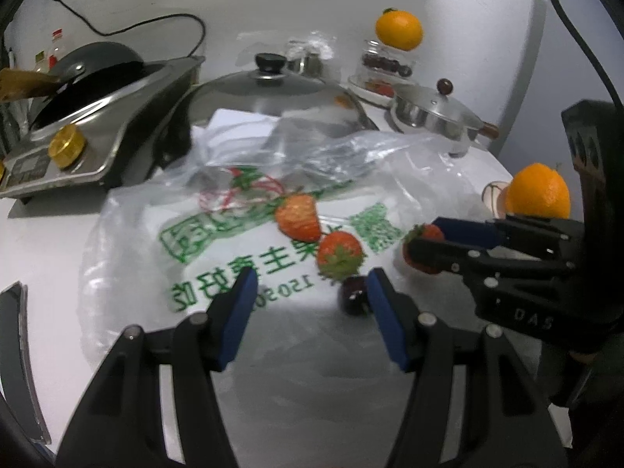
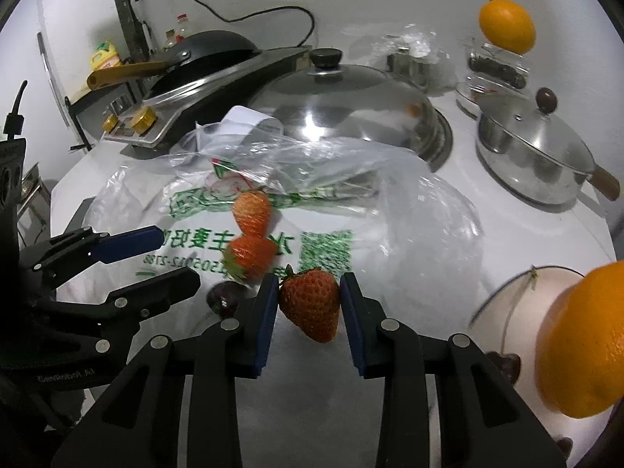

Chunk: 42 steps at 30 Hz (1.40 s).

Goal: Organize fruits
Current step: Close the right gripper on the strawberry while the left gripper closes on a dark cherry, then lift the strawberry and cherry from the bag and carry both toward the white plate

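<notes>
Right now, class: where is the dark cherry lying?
The dark cherry lies on the printed plastic bag, low centre in the left wrist view, just inside the left gripper's right finger, below the nearest strawberry.

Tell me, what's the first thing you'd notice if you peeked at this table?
Probably the red strawberry pinched in the right hand-held gripper, low in the middle of its view. Just behind it, two more strawberries and a dark cherry lie on a plastic bag with green print. A bright orange sits at a white bowl on the right.
</notes>
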### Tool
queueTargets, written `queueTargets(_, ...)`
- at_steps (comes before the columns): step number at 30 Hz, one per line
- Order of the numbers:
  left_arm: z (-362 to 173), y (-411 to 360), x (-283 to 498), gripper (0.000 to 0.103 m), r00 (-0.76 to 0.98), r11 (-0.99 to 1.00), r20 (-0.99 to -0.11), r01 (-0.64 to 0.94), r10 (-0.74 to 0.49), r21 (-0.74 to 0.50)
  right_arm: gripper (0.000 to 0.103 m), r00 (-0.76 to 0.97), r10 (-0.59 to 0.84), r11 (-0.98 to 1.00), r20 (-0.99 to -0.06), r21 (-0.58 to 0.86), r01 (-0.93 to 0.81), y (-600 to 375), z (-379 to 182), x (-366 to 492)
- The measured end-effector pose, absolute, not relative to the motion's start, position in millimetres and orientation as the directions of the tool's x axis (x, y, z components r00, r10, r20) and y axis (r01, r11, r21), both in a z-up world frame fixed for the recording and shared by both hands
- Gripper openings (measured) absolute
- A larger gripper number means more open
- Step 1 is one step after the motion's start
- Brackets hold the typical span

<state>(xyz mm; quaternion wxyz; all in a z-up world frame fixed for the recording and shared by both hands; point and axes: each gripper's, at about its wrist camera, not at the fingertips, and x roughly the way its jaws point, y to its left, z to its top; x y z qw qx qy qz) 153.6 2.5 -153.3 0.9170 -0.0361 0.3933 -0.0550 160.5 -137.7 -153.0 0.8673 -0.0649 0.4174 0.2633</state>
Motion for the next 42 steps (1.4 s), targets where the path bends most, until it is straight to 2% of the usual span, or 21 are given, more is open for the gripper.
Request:
queueTargets(19, -180, -15, 173, 0.059, 0.613, 0.99, -0.777, 0.099, -0.142, -0.103, 0.034, 0.492, 0.437, 0.84, -0.753, 0.146, -0.522, -150, -158, 163)
queueTargets(21, -180, -16, 173, 0.051, 0.613, 0.989, -0.777, 0.106, -0.145, -0.1, 0.034, 0.492, 0.436, 0.841, -0.753, 0.146, -0.522, -150, -158, 163)
queueTargets(27, -181, -17, 171, 0.041, 0.613, 0.986, -0.773, 0.127, -0.164, -0.109, 0.034, 0.493, 0.431, 0.842, -0.756, 0.141, -0.52, -150, -158, 163)
queueTargets(28, -181, -16, 171, 0.034, 0.613, 0.984, -0.77, 0.132, -0.177, -0.121, 0.034, 0.493, 0.431, 0.842, -0.756, 0.141, -0.52, -150, -158, 163)
queueTargets(29, -181, -16, 171, 0.033, 0.613, 0.983, -0.769, 0.133, -0.181, -0.125, 0.034, 0.492, 0.429, 0.843, -0.758, 0.141, -0.519, -150, -159, 164)
queueTargets(42, -176, -11, 165, 0.03, 0.628, 0.977, -0.749, 0.149, -0.211, -0.15, 0.036, 0.49, 0.398, 0.851, -0.776, 0.112, -0.513, -138, -165, 166)
